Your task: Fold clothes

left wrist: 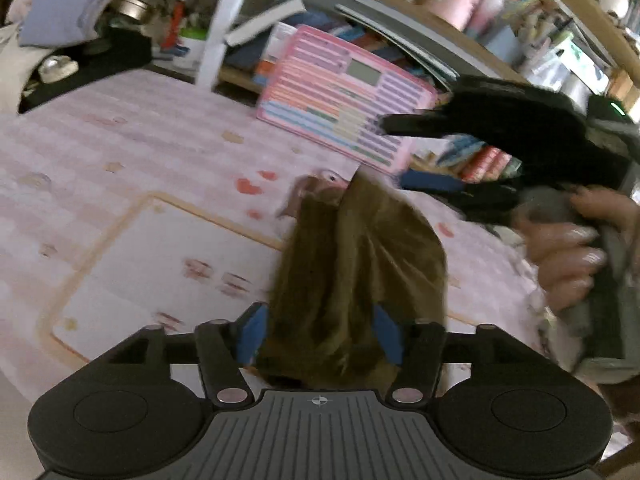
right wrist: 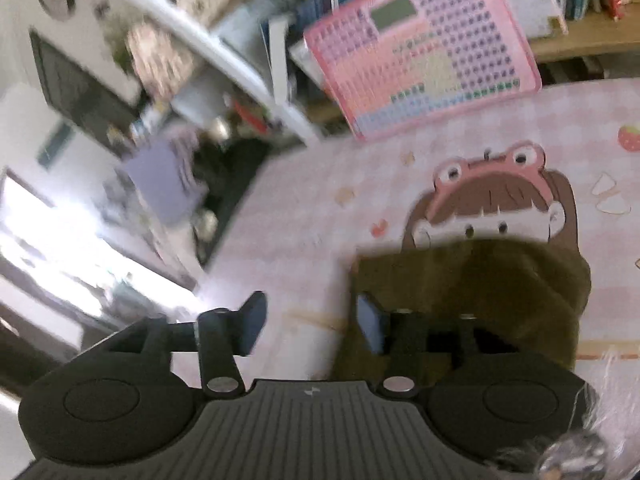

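Note:
An olive-brown cloth (left wrist: 352, 264) is bunched between the blue pads of my left gripper (left wrist: 322, 332), which is shut on it; its folds run away from me over the pink table (left wrist: 120, 152). In the right wrist view the same cloth (right wrist: 480, 280) lies as a folded slab over a cartoon print. My right gripper (right wrist: 311, 326) stands open at the cloth's left edge, with only table showing between its fingers; the right finger (right wrist: 370, 328) is against the cloth. From the left wrist view, the right gripper (left wrist: 412, 154) hovers beyond the cloth's far tip, held by a hand (left wrist: 568, 248).
A pink toy keyboard board (left wrist: 340, 100) leans against the shelves at the table's far edge. Cluttered bookshelves (left wrist: 500, 8) rise behind it. A dark pile with jars and papers (left wrist: 88, 40) sits at the far left. A white mat with a tan border (left wrist: 160, 264) lies under the cloth.

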Demonstrator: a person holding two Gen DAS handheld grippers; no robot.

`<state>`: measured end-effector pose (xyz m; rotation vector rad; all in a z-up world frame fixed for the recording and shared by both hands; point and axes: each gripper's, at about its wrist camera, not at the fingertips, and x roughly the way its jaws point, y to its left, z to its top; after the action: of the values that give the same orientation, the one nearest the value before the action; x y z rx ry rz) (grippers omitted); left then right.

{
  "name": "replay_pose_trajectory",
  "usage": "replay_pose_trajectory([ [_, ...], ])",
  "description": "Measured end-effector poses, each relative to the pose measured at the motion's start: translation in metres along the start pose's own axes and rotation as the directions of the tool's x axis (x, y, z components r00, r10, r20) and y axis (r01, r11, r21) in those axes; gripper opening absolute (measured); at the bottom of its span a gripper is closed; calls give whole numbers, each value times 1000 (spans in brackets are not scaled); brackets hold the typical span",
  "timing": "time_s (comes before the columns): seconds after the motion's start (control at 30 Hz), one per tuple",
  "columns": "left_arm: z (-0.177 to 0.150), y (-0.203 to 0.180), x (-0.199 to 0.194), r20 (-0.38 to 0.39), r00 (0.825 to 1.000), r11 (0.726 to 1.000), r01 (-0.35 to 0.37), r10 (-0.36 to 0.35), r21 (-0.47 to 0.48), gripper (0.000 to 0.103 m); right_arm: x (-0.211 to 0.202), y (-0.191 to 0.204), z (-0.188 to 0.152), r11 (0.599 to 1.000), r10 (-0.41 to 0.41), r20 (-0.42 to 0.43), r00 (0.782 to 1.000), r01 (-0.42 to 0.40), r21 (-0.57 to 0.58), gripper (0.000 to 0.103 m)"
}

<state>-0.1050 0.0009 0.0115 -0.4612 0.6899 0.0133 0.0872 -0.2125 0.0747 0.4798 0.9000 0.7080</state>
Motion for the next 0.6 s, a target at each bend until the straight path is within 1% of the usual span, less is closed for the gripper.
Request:
replay_pose_trajectory([
  [0.03,5,9,0,-2,1000,1000,22,-22,-9,61,-1,1,0,1000,3,16,1000,-4,11,57],
  [0.07,9,15,3,-5,999,999,43,-43,-17,62,-3,-1,-2,1000,-13,31,999,13,19,57],
  [0.13,18,25,10,-12,996,996,83,-84,-36,64,-14,-13,-12,994,-107,57,993,105,35,57],
  [0.2,25,29,24,-31,991,991,125,-127,-52,64,-25,-28,-27,979,-200,61,978,196,57,56],
  [0.27,33,29,42,-57,985,985,163,-166,-57,65,-32,-38,-45,961,-270,55,961,266,72,57],
  [0.37,41,22,70,-91,977,981,192,-194,-35,63,-39,-52,-75,934,-343,25,939,338,113,56],
  [0.4,43,17,79,-100,974,979,203,-205,-25,58,-39,-55,-83,928,-354,13,935,350,129,56],
  [0.43,45,10,80,-95,971,975,223,-220,15,31,-38,-58,-90,922,-365,1,931,362,141,56],
  [0.47,46,1,78,-85,967,967,245,-239,68,10,-35,-60,-95,915,-379,-8,925,376,145,56],
  [0.5,48,-8,76,-76,963,957,265,-258,121,0,-33,-59,-101,908,-395,-14,919,392,145,56],
  [0.53,49,-15,67,-38,956,938,293,-291,183,0,-32,-58,-105,905,-402,-16,916,400,143,56],
  [0.57,49,-23,55,11,943,914,320,-333,249,0,-32,-57,-107,906,-401,-14,916,399,142,56],
  [0.6,51,-22,54,28,947,917,302,-320,259,0,-31,-55,-109,906,-401,-11,916,399,140,56],
])
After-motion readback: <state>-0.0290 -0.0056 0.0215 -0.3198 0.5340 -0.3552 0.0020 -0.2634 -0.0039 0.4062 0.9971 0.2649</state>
